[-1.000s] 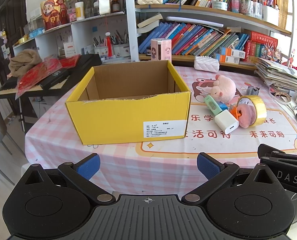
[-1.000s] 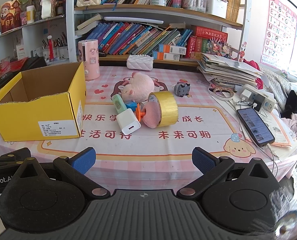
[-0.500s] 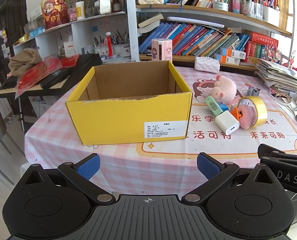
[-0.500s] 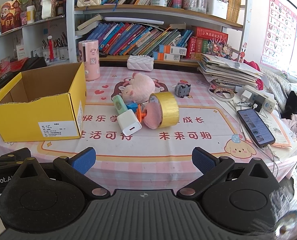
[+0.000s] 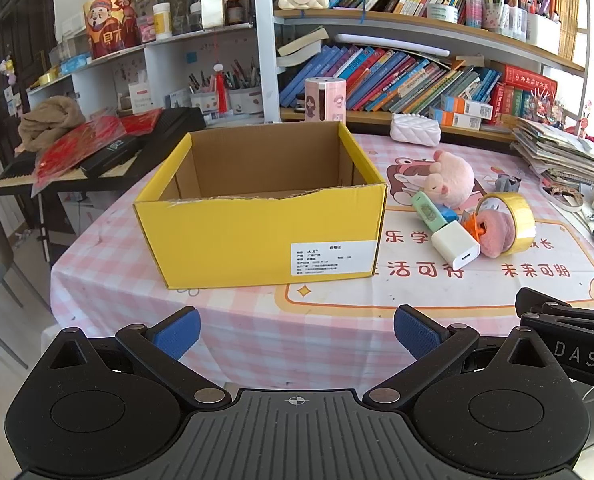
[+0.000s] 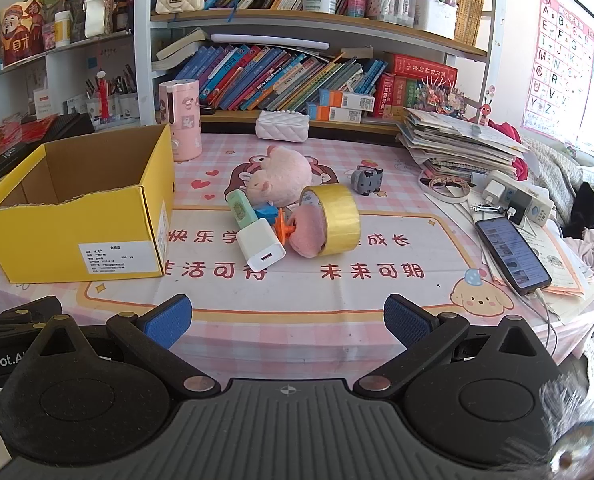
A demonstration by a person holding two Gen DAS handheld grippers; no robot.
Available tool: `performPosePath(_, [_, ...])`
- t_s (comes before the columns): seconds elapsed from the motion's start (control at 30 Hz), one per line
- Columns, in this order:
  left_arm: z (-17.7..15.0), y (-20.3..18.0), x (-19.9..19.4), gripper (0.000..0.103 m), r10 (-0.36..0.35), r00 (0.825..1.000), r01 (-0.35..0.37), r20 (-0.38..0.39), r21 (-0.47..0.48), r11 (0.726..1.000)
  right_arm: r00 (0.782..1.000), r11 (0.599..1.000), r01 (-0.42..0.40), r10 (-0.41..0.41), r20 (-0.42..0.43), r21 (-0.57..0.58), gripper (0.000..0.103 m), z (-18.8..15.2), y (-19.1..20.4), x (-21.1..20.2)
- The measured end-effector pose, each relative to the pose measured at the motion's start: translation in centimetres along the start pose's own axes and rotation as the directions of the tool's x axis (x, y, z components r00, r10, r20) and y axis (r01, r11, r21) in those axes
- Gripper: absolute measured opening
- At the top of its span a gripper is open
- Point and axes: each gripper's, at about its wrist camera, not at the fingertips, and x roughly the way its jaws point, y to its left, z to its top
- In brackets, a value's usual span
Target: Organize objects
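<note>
Both tools hang back at the near edge of the worktop (image 6: 377, 300), jaws spread wide and holding nothing: the left hand-held gripper (image 5: 295, 330) faces the yellow cardboard box (image 5: 265, 232), apparently empty, straight ahead of it. The right hand-held gripper (image 6: 287, 317) faces the clutter ahead. There the white charger block (image 6: 260, 249) lies nearest, touching the green stamp-like piece (image 6: 241, 208), orange clip (image 6: 283, 227), pink puff (image 6: 307, 232) and yellow tape roll (image 6: 337, 218); the pink plush toy (image 6: 283, 176) sits behind. Taking the charger first looks sensible: approach low, straddle its narrow sides, close gently so neighbours stay put, then carry it left into the box.
</note>
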Motion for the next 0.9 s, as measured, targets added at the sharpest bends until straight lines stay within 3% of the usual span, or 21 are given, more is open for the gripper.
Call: performPosePath(0.9, [0.5, -1.0, 1.2, 0.103, 0.017, 1.000, -0.017, -0.023, -0.012, 1.000, 0.999, 1.000, -0.020, 0.020, -0.025, -0.019, 0.102, 0.8, -0.6, 1.9])
